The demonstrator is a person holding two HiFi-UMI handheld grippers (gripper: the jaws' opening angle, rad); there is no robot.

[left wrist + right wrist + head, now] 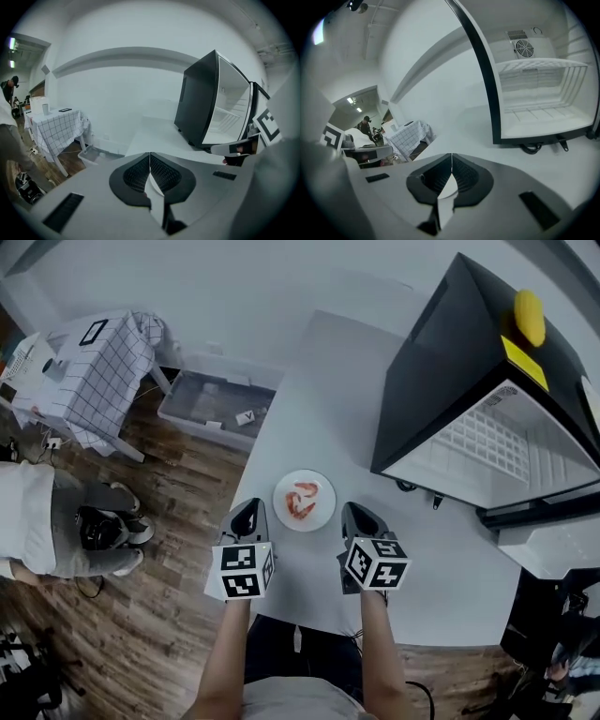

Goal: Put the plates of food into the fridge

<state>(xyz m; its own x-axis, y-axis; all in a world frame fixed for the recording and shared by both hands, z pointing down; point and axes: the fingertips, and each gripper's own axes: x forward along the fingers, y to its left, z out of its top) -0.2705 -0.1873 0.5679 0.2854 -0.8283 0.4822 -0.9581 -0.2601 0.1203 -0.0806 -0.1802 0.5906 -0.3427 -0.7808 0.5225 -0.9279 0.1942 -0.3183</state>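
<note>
A white plate (304,500) with red-orange food on it lies on the white table (309,381), near the front edge. My left gripper (249,515) hangs just left of the plate, shut and holding nothing. On the plate's right, my right gripper (357,517) is also shut and empty. A black mini fridge (450,362) stands at the right with its door open, showing a white interior with a wire shelf (543,70). In the left gripper view the jaws (150,165) meet in front of the fridge (201,103). The right gripper's jaws (451,165) likewise touch.
A yellow object (530,315) lies on the fridge top. The open fridge door (553,540) juts out at right. On the floor at left are a checked-cloth table (98,371), a grey bin (211,404) and a seated person (56,521).
</note>
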